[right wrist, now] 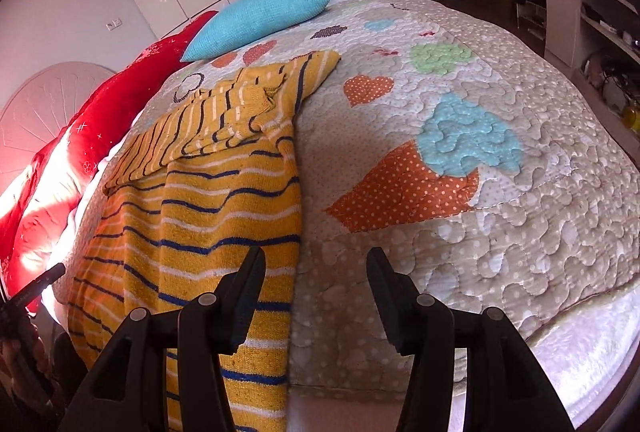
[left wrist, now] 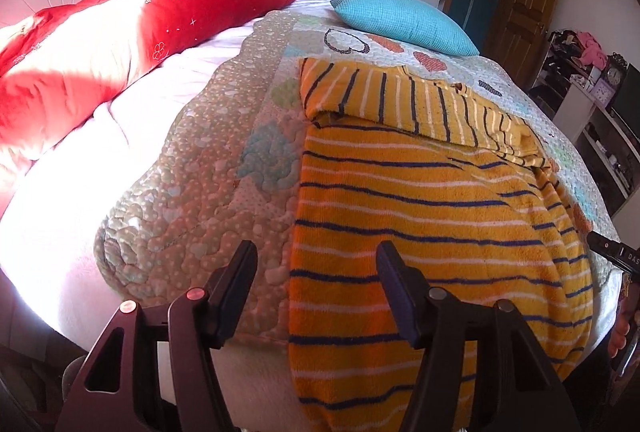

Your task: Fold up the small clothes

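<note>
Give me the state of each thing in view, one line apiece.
Striped garment: flat on quilt, top part folded down, lower end hanging over the bed edge.
Left gripper: open, over the garment's left edge.
Right gripper: open, over its right edge.
Blue pillow: lying on quilt.

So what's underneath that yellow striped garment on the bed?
The yellow striped garment lies on the heart-patterned quilt, which shows all around it. Whatever sits directly beneath the garment, or inside its folded-over top, is covered.
</note>
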Demonstrator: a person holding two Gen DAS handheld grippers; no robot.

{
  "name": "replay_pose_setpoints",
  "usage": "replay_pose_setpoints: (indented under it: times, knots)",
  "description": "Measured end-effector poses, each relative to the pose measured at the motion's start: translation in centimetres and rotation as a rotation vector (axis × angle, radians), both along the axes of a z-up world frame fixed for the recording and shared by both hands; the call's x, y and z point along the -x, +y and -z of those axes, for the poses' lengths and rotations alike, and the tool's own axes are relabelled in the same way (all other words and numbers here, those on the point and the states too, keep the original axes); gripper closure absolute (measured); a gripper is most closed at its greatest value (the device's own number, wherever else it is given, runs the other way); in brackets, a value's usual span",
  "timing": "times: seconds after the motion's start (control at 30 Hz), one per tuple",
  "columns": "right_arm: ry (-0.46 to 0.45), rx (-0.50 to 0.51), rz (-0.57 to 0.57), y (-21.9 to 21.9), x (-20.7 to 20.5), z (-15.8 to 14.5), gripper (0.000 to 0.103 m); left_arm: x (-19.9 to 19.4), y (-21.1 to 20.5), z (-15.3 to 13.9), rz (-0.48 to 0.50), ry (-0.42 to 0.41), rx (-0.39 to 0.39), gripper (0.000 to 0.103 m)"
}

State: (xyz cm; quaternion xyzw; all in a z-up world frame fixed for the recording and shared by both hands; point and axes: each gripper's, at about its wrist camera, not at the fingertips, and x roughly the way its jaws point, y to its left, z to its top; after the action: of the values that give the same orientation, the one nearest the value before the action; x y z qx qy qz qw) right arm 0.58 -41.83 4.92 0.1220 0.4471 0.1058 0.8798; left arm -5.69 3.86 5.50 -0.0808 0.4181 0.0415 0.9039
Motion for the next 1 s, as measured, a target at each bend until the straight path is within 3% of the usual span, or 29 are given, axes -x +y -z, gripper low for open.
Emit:
replay_pose_setpoints:
  times: [0.37, 0.63, 0.8, 1.0]
  knots:
    - [-0.089, 0.153, -0.011, 4.1, -1.2, -0.6, 0.047, -5.2, -0.9, 3.6, 0.013, 0.077, -0.018, 0.041]
    - [-0.064, 0.179, 0.012, 6.2, -4.6, 1.1, 0.043, -5.8, -0.4, 5.6, 0.017, -0.006, -0.037, 0.016]
    - [-0.063, 0.206, 0.021, 7.1, -5.5, 2.4, 0.027, -5.8, -0.3, 5.9, 0.023, -0.040, -0.038, 0.013]
    - [-0.065, 0.227, -0.013, 7.7, -5.8, 2.9, 0.018, -5.8, -0.5, 6.0, 0.019, -0.059, -0.037, 0.011]
